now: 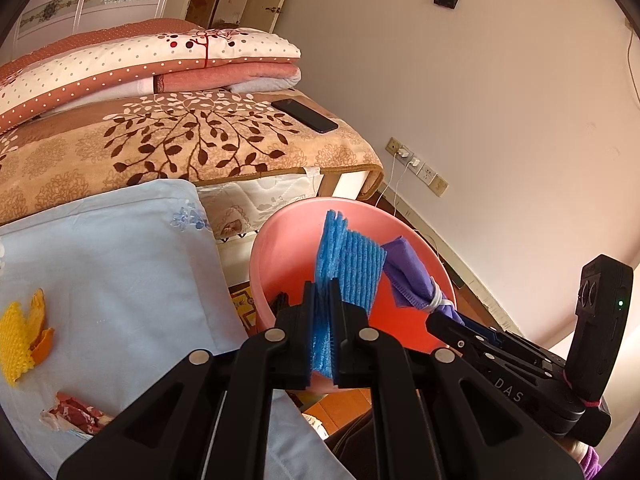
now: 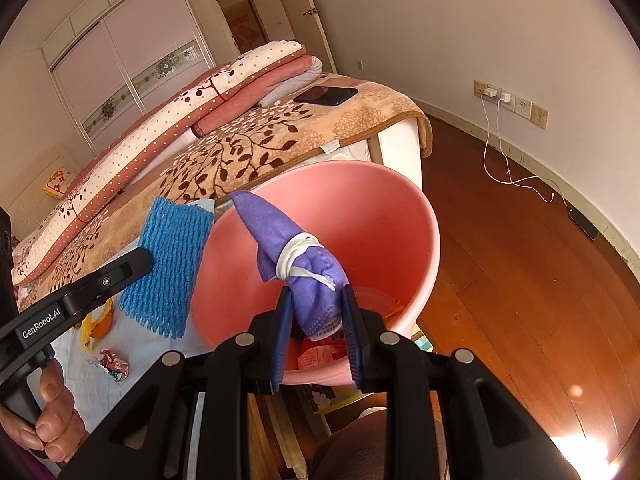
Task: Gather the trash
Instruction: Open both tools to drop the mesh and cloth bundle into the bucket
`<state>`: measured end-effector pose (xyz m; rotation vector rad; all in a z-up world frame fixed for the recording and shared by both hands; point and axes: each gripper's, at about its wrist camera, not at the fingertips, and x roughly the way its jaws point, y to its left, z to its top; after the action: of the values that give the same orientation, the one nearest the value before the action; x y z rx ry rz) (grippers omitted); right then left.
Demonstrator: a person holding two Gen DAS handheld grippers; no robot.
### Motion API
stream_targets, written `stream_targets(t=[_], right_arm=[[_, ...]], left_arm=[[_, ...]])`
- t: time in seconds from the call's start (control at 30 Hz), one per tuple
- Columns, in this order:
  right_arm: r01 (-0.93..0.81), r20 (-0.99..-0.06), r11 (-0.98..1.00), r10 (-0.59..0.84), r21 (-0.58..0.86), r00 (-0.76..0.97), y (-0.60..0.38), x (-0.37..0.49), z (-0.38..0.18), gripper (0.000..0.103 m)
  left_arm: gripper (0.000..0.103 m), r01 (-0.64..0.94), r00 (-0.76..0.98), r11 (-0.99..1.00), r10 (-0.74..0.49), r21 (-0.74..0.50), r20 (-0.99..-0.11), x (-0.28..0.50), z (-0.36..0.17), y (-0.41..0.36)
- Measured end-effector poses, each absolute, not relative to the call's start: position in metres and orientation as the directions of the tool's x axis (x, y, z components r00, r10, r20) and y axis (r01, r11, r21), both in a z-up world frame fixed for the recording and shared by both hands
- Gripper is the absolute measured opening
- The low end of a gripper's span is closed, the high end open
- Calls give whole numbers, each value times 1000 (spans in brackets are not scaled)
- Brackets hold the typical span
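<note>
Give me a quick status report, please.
Left gripper shut on blue foam net. Right gripper shut on purple cloth bundle. Both over pink bin, nothing blocking.

"GenRobot.AI" in white on left gripper (image 2: 76, 300) arm; "DAS" on right gripper (image 1: 444, 322) body, possibly cut off.

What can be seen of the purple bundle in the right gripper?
The purple bundle looks like soft cloth, rolled or folded and tied round its middle with a white band. Its lower end has a dotted texture. The right gripper is shut on that lower end, its blue-padded fingers pressing both sides. The free end points up and left, over the mouth of the pink bucket, with the blue foam net close beside it.
</note>
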<state>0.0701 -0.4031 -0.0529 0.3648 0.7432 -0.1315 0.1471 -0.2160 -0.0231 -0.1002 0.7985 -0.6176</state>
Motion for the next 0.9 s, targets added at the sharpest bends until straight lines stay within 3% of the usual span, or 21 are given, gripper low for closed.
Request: stream_targets(t=[0.37, 0.4, 0.47, 0.53, 0.77, 0.9], right_arm=[[269, -686, 923, -8, 274, 727, -415, 73, -60, 24], [270, -687, 922, -8, 276, 727, -415, 73, -60, 24], [272, -688, 922, -7, 277, 725, -416, 73, -61, 24], [272, -689, 921, -6, 278, 725, -416, 73, -62, 24], [274, -686, 921, -10, 277, 727, -416, 73, -62, 25], [274, -683, 922, -16, 272, 731, -414, 72, -61, 34]], left_arm=[[7, 485, 525, 826, -538, -287, -660, 155, -35, -242], [13, 486, 521, 826, -536, -285, -665, 155, -36, -244], [35, 482, 514, 825, -538, -294, -668, 156, -37, -244], [39, 475, 512, 825, -542, -306, -667, 156, -37, -243], [39, 473, 515, 827, -539, -304, -666, 155, -35, -239], [39, 475, 520, 825, -543, -305, -659, 152, -33, -234]])
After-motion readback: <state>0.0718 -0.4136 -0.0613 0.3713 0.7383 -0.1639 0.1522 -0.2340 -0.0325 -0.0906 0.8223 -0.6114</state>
